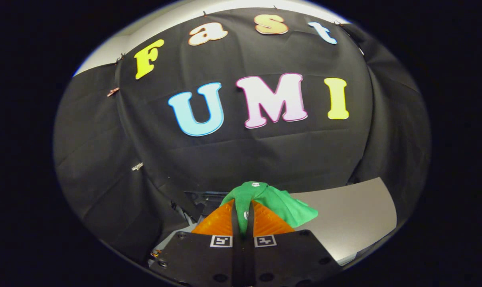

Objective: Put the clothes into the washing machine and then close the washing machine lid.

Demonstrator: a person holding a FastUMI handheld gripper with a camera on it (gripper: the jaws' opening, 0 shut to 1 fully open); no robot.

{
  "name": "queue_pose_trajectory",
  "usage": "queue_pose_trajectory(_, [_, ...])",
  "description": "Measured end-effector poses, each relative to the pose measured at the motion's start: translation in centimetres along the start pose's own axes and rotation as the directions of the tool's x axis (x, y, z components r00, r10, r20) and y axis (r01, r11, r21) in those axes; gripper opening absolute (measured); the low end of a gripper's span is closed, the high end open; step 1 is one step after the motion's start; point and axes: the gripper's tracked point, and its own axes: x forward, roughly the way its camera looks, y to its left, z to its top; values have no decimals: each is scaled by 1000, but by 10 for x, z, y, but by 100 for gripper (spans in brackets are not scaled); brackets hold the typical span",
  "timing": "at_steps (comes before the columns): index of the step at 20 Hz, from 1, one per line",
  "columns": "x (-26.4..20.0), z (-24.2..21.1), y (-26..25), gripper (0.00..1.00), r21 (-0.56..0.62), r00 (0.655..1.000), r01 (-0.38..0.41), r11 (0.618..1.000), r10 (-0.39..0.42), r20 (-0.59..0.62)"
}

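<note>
Hand-held gripper (pixel 241 217) is clenched on green cloth (pixel 273 201), fingers nearly together with fabric pinched between and draping past the tips. Cloth is lifted, likely for carrying; grey worktop (pixel 352 215) lies beyond it.

Two square black-and-white coded markers (pixel 221 240) (pixel 264 240) sit side by side on the body of the hand-held gripper (pixel 243 203); they carry block patterns, not letters or numbers. The fingers are pressed together on a green garment (pixel 281 203), which bears a small white badge (pixel 255 184) at its top, too small to read. No other wording or brand can be made out.
</note>
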Motion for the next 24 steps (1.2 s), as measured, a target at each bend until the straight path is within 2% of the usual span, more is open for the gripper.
queue_pose_trajectory(5, [28, -26, 50, 5, 3, 998, -44, 999, 44, -40])
queue_pose_trajectory(11, [78, -87, 72, 5, -30, 990, -50, 998, 46, -137])
queue_pose_trajectory(19, [144, -165, 53, 5, -123, 979, 6, 992, -31, -204])
queue_pose_trajectory(24, [189, -213, 34, 6, -135, 968, 30, 990, -62, -242])
